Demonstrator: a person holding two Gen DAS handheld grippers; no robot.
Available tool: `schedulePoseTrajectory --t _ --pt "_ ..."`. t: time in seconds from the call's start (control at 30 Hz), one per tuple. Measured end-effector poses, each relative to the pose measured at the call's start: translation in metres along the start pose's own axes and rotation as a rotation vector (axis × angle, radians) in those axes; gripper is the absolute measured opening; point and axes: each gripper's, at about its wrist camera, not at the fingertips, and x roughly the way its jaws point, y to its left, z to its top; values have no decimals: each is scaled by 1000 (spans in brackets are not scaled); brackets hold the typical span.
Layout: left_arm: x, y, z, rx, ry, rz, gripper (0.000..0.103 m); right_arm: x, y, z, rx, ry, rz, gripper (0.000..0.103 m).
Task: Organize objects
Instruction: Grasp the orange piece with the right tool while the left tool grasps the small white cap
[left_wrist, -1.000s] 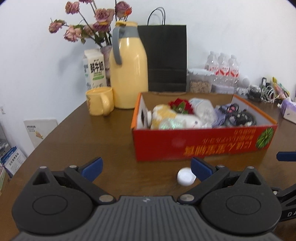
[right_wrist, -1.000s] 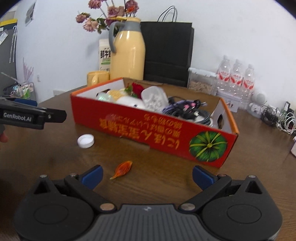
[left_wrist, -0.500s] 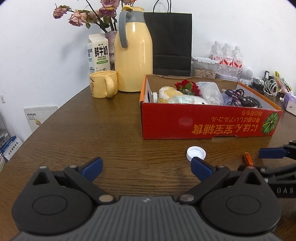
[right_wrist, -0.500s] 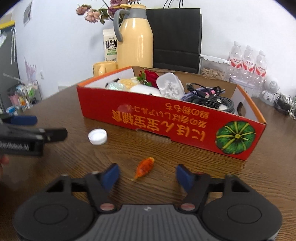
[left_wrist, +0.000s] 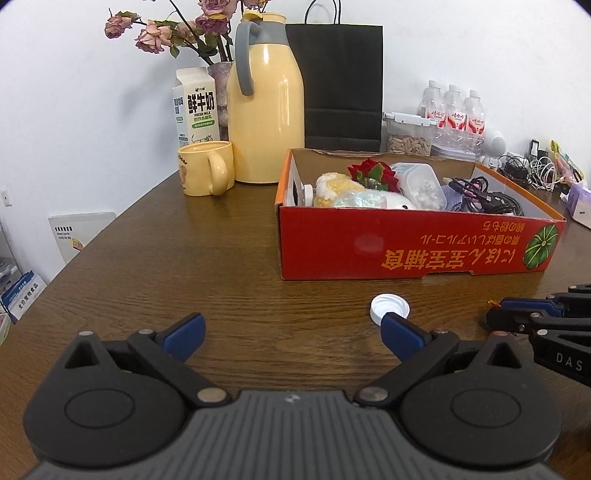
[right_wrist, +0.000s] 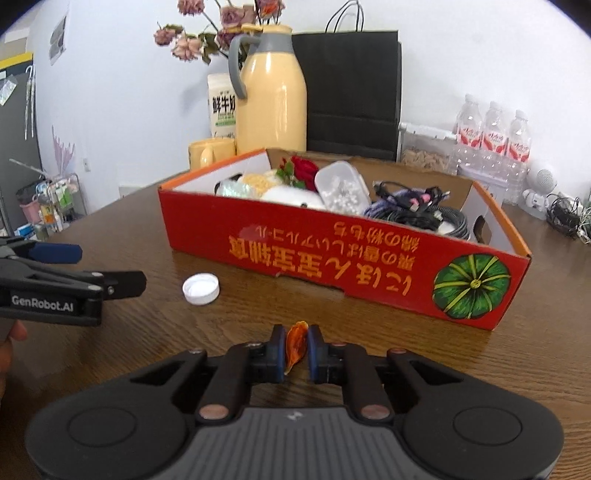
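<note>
The small orange trinket (right_wrist: 295, 341) is being closed on by the right hand-held gripper (right_wrist: 296, 349), bottom centre; the left hand-held gripper (left_wrist: 291, 332) is held released. Still unboxed: the white bottle cap (right_wrist: 201, 288), beside the red box (right_wrist: 369, 266).

A dark wooden surface (left_wrist: 155, 258) with a rounded edge stands against a plain white wall (left_wrist: 74, 92); evenly lit, a wire rack (right_wrist: 55, 199) stands far left.

yellow flask (left_wrist: 265, 103), mug (left_wrist: 205, 168), milk carton (left_wrist: 195, 107).
</note>
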Motion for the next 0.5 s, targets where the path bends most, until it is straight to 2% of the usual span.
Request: schedulePoseTrajectory --t 0.3,0.5 --pt "9 -27 11 48 41 -10 103 -11 -18 -1 27 -60 -47 11" --pt "17 -44 17 77 73 -26 103 -18 -39 -3 44 -89 -118 11"
